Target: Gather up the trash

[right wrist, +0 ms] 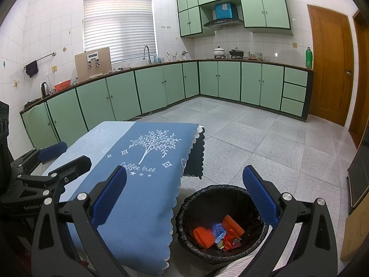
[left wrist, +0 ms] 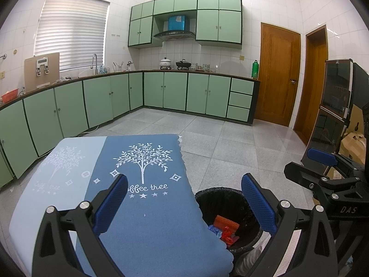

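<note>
My left tool (left wrist: 184,198) hangs with its blue fingers (left wrist: 110,205) spread wide and nothing between them; it sits above the near edge of the tabletop (left wrist: 147,226), which is covered by a blue cloth printed with a white tree; its right finger lies over the rim of the bin (left wrist: 207,198). My right tool (right wrist: 184,196) is likewise spread wide and holds nothing; its left finger is over the cloth's hanging corner and its right finger is over the bin's far rim.

The bin (right wrist: 198,207) stands on the grey tiled floor (right wrist: 276,143), just beside the tabletop's corner (right wrist: 138,219), lined with a black bag; the trash lies at its bottom. From the right wrist view I see two pieces of orange foam netting (right wrist: 203,236), one to the left and one further right, with a blue wrapper (right wrist: 218,229) between them and red wrappers (right wrist: 228,241) in front; from the left wrist view the cloth's scalloped edge hides part of this heap, so only one orange piece (left wrist: 226,225) shows fully.

Each tool shows at the edge of the other's view, the two side by side and apart; green cabinets (right wrist: 150,87) run along the walls behind.
</note>
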{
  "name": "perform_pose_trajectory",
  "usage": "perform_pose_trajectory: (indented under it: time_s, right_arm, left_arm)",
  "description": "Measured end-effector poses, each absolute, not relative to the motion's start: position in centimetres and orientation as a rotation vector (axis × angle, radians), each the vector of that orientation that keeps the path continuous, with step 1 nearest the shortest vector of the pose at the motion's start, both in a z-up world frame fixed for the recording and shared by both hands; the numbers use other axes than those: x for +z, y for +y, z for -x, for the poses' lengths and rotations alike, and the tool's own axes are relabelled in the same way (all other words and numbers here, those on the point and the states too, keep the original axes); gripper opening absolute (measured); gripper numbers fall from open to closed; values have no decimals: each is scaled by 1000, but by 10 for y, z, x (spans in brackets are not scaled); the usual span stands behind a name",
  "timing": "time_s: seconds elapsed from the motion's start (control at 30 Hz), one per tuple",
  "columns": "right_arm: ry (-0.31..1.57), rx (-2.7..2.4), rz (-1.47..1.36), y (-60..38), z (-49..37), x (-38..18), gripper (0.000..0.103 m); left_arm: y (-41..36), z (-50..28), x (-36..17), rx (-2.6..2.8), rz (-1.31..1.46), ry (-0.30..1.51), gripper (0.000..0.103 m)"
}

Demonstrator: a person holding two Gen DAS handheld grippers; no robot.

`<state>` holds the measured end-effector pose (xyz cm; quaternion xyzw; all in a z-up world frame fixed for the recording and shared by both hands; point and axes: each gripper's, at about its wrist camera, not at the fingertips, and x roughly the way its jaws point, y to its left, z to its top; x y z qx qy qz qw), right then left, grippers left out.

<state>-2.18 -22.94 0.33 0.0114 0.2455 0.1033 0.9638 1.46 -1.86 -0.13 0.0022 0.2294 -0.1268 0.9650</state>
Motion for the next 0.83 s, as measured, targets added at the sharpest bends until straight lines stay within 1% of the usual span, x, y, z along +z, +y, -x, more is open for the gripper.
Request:
perform_pose_trajectory:
  time_s: [0.83]
  right_arm:
    - [498,210,-23,-230,22,4,98]
  left_arm:
    - [-17,-15,-2,-257,-5,467,97]
